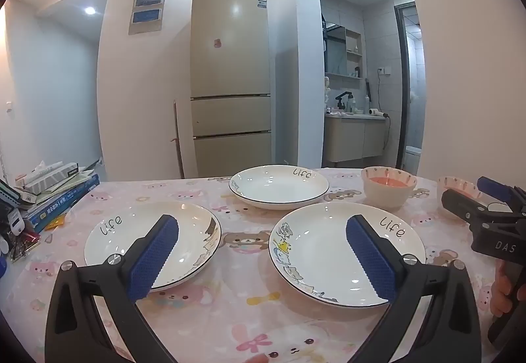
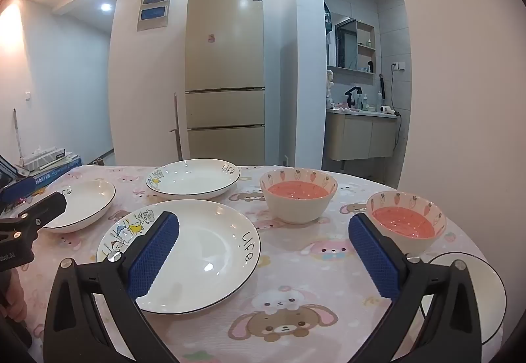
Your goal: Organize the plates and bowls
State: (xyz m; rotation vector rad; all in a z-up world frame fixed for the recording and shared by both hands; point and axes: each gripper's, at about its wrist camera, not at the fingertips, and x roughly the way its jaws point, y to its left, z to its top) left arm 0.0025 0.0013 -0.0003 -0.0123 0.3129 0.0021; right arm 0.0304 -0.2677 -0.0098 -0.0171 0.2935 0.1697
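Three white "life" plates lie apart on the pink cartoon tablecloth: a left plate [image 1: 131,235] [image 2: 83,203], a far plate [image 1: 279,187] [image 2: 194,179] and a near plate [image 1: 328,251] [image 2: 203,251]. Two bowls with pink insides stand to the right: a middle bowl [image 1: 388,187] [image 2: 297,198] and a right bowl [image 1: 458,187] [image 2: 406,220]. My left gripper [image 1: 263,258] is open and empty, above the gap between the left and near plates. My right gripper [image 2: 263,258] is open and empty, between the near plate and the right bowl.
A stack of books and boxes [image 1: 56,192] sits at the table's left edge. Another white plate's rim [image 2: 486,294] shows at the table's right front, behind my right finger. A fridge [image 1: 230,80] stands beyond the table. The right gripper's body [image 1: 486,218] is at the right.
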